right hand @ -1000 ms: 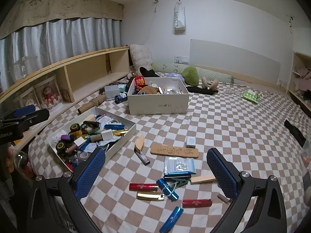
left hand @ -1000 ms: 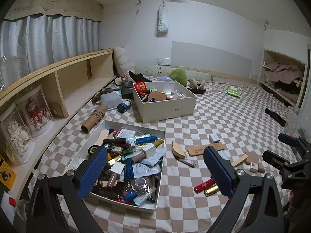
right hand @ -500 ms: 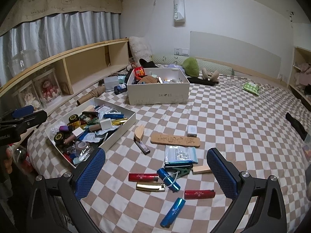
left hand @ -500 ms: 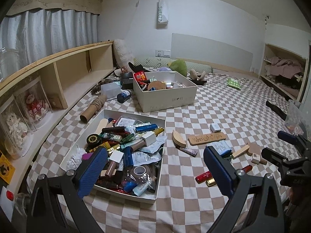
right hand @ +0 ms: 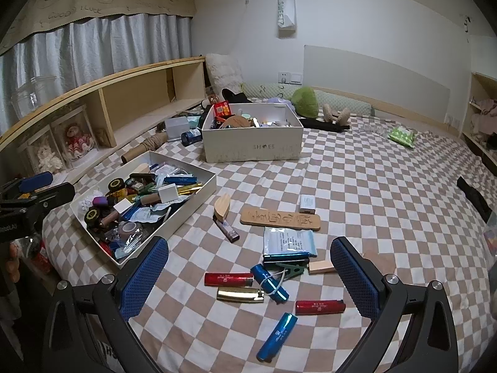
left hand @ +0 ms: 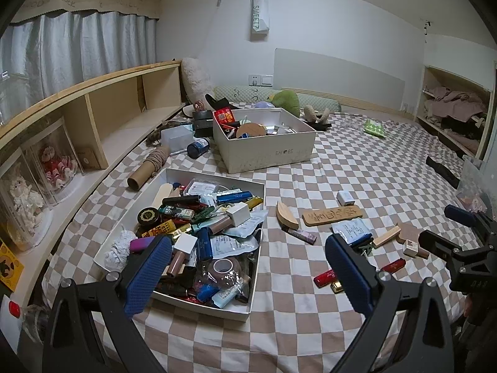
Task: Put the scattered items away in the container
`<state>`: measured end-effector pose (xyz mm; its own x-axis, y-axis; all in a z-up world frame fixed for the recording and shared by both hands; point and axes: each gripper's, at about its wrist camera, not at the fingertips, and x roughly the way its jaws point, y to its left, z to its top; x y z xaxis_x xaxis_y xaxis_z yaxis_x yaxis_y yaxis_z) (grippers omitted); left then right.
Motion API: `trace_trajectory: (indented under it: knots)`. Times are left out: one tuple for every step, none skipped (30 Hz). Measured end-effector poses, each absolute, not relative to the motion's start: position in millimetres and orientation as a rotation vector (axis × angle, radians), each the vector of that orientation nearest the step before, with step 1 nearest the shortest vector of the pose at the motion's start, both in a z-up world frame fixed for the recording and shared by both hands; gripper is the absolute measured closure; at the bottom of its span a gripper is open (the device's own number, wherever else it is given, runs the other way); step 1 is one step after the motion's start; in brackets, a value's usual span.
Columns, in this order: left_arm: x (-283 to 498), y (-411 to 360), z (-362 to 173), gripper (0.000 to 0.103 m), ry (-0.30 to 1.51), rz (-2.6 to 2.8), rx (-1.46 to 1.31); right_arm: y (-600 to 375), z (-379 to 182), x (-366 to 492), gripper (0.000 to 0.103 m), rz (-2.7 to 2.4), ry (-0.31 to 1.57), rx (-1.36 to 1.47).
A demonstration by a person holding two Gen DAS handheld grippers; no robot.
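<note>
The left gripper [left hand: 248, 275] is hovering with its blue-padded jaws spread wide and holding nothing, low in the frame over the near edge of the shallow white tray [left hand: 255, 283]. That tray is sitting at centre left on the checkered bed [left hand: 357, 168], heaped with tubes, packets and small boxes. The right gripper [right hand: 248, 275] is likewise hanging spread and empty above the scattered items at lower centre of its view: two red tubes [right hand: 228, 279], a gold tube [right hand: 239, 295], a blue tube [right hand: 277, 336], a second blue tube with a white string [right hand: 269, 283], a green clip [right hand: 290, 269] and a small wooden block [right hand: 321, 266]. Further up are lying a foil packet [right hand: 289, 241], a carved wooden plaque [right hand: 280, 219], a small white box [right hand: 307, 203], a curved wooden piece [right hand: 222, 206] and a purple stick [right hand: 228, 231]. A white shoebox [right hand: 253, 150] full of things is standing in the upper centre.
</note>
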<state>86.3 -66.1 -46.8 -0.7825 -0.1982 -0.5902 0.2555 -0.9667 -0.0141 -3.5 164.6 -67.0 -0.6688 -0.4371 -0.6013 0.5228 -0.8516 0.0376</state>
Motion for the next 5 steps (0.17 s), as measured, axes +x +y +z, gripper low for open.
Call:
trace_trajectory:
  knots:
    - [86.2,-66.0,-46.8,0.003,0.135,-2.755,0.898,164.8,-67.3,-3.7,0.0,-2.463,0.186,0.841]
    - [85.9,-65.9,-47.1,0.003,0.135,-2.755,0.9,164.7,-67.5,-3.8,0.0,-2.463,0.186,0.843]
    - [86.5,-66.1,-47.2,0.003,0.134,-2.755,0.901,164.7,-67.8,-3.7,0.0,-2.463,0.186,0.845]
    - [86.7,-66.2,-47.9,0.003,0.134,-2.757,0.904,164.6,-68.2,-3.7,0.0,-2.462,0.187,0.847]
    - [86.6,-66.2,-48.5,0.003,0.135,-2.757,0.907,164.4,-68.5,-3.6,0.0,-2.461,0.189,0.849]
